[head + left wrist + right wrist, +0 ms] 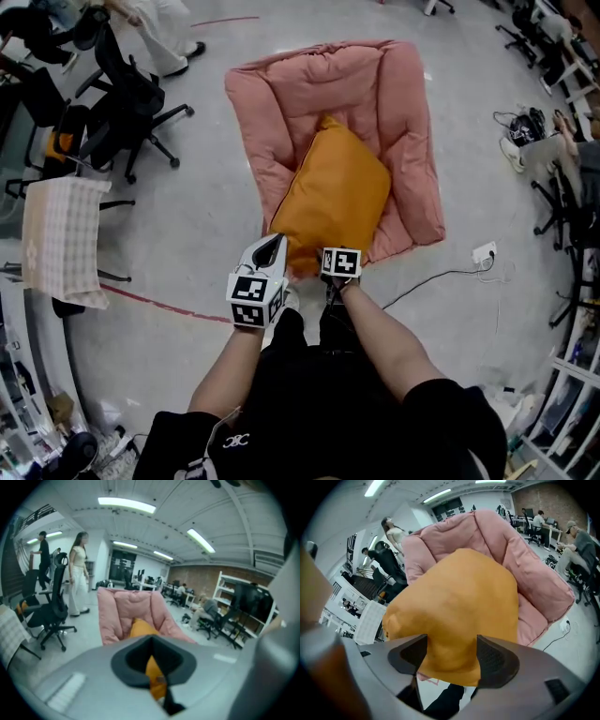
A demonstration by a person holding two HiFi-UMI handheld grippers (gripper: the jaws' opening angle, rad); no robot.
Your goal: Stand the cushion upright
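In the head view the orange cushion (330,202) lies slanted in the pink floor seat (412,122), with the left gripper (265,272) and right gripper (339,264) at its near edge, likely placed to tip it up; the jaws are hidden here. The left gripper view shows jaws pinched tight on a thin cushion fold (154,672). The right gripper view shows jaws clamping the cushion's bulging corner (454,620), its underside unseen.

1. In the head view, your left tool (272,248) and right tool (339,257) cover the near edge of the cushion (330,202).
2. In the left gripper view, that tool's grey body hides most of the cushion; only a blurred orange strip shows.
3. In the right gripper view, the cushion hides the middle of the pink seat (534,573).
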